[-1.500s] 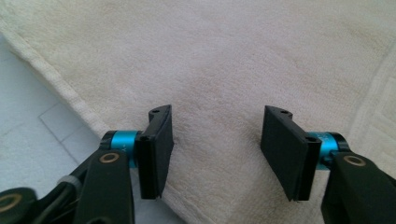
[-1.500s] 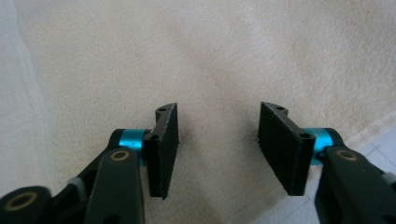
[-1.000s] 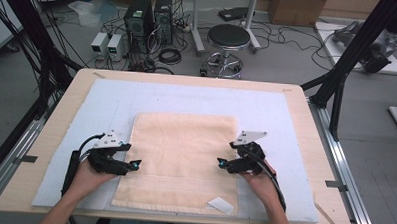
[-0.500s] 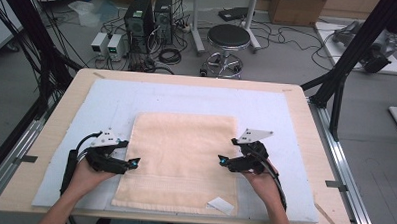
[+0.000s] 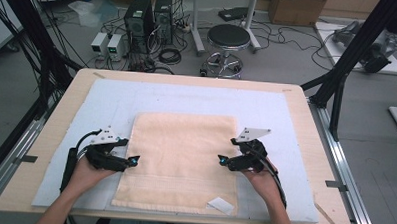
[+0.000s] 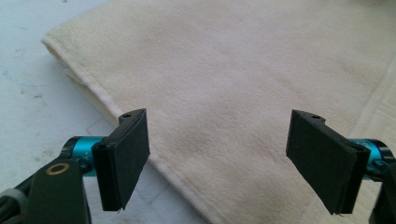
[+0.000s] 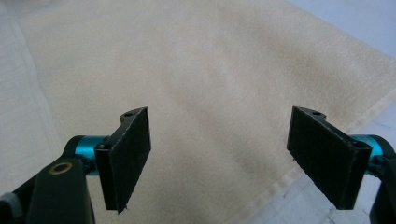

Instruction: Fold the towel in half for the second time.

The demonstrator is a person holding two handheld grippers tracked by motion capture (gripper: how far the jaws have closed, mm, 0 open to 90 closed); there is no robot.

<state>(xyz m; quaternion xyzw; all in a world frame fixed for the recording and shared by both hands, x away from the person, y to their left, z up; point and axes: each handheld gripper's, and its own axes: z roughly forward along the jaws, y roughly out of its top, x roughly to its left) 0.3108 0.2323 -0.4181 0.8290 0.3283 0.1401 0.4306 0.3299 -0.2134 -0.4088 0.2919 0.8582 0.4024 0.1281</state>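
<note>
A cream towel lies flat and folded on the pale blue mat in the middle of the table. My left gripper hovers at the towel's left edge, jaws wide open and empty. Its own view shows the towel's hemmed edge running between the pads. At the towel's right edge my right gripper is open too, with nothing in it. The right gripper view looks over the towel, whose edge passes under the right pad.
A white label sticks out at the towel's near right corner. The wooden table rim frames the mat. Beyond the table stand a stool, computer boxes and cables on the floor. Black frame struts rise at the right.
Both grippers have drifted slightly toward the near side along the towel's edges. The towel has not moved.
</note>
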